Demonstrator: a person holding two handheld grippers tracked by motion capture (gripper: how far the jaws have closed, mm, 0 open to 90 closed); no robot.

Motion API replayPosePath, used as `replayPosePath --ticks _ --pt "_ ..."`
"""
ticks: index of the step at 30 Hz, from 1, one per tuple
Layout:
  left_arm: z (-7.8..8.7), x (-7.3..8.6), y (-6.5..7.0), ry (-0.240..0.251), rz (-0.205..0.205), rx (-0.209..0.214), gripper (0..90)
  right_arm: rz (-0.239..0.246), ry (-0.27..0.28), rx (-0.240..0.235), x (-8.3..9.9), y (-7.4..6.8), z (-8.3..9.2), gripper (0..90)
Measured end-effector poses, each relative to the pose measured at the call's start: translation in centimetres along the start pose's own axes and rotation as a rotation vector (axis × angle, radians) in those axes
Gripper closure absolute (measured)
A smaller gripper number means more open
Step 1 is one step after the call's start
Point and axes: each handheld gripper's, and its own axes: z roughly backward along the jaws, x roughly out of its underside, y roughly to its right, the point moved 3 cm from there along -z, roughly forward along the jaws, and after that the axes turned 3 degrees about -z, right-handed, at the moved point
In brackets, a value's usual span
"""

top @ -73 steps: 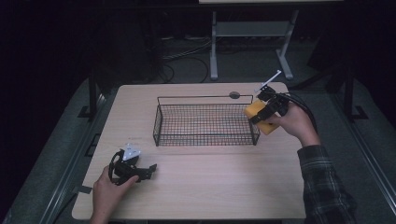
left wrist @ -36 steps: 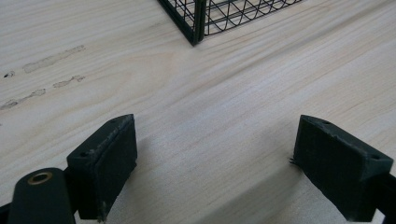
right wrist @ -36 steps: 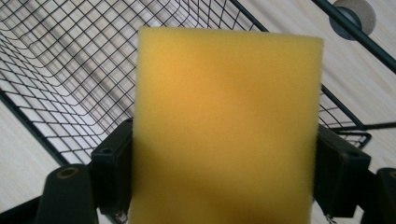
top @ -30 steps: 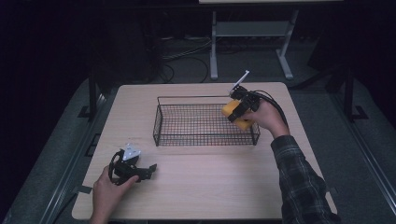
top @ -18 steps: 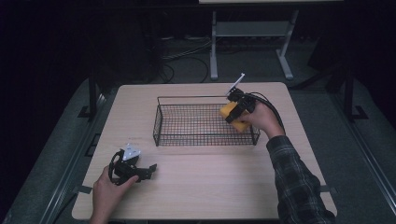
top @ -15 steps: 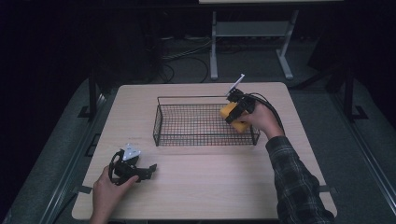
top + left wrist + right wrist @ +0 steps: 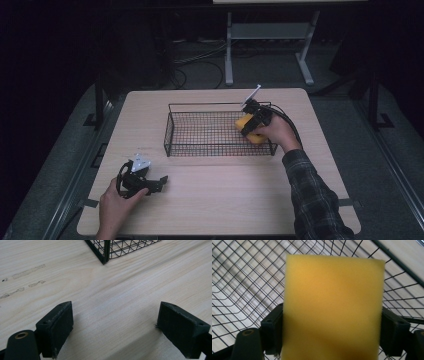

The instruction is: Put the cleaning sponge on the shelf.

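Right gripper point(image 7: 248, 127): we find it at the right end of the wire basket point(image 7: 172, 131), its jaws closed on the yellow sponge point(image 7: 243, 121). In the right gripper view the sponge point(image 7: 333, 307) stands between the two black jaws, both pressing its sides, with the basket mesh point(image 7: 242, 282) behind it.

Sponge, location: we place it inside the basket's right end, near the right wall and below the level of the rim. We cannot tell whether it touches the basket floor.

Change, right hand: in the oldest frame we note the gripper and sponge outside the basket, beyond its right end. A second ago they were over the right rim. Now they sit lower and further within the wire walls, the sleeve point(image 7: 315, 195) stretched further across the table point(image 7: 220, 200).

Change, grip: none that we observe; the sponge stays clamped in every frame.

Left gripper point(image 7: 152, 182): we find it lying on the table near the front left corner, held by the left hand point(image 7: 117, 205), well apart from the basket. Its position matches all earlier frames.

Left jaws: in the left gripper view point(image 7: 113, 332) they stand wide apart with bare wood between them and nothing gripped. A corner of the basket point(image 7: 105, 252) shows ahead of them.

Basket, position: unchanged on the table centre; we see no shift from the earlier frames.
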Motion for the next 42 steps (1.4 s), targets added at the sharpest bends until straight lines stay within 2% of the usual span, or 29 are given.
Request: replayPosePath --ticks 16,30,42 --pt "0.0 0.0 0.0 0.0 0.0 0.0 12.6 0.018 -0.034 0.002 1.1 0.0 -1.5 21.9" --pt "0.0 0.0 0.0 0.0 0.001 0.0 12.6 0.02 -0.058 -0.002 1.3 -0.2 -1.7 21.3" --pt "0.0 0.0 0.0 0.0 0.0 0.0 12.6 0.033 -0.057 0.001 1.3 -0.3 -1.7 17.9"
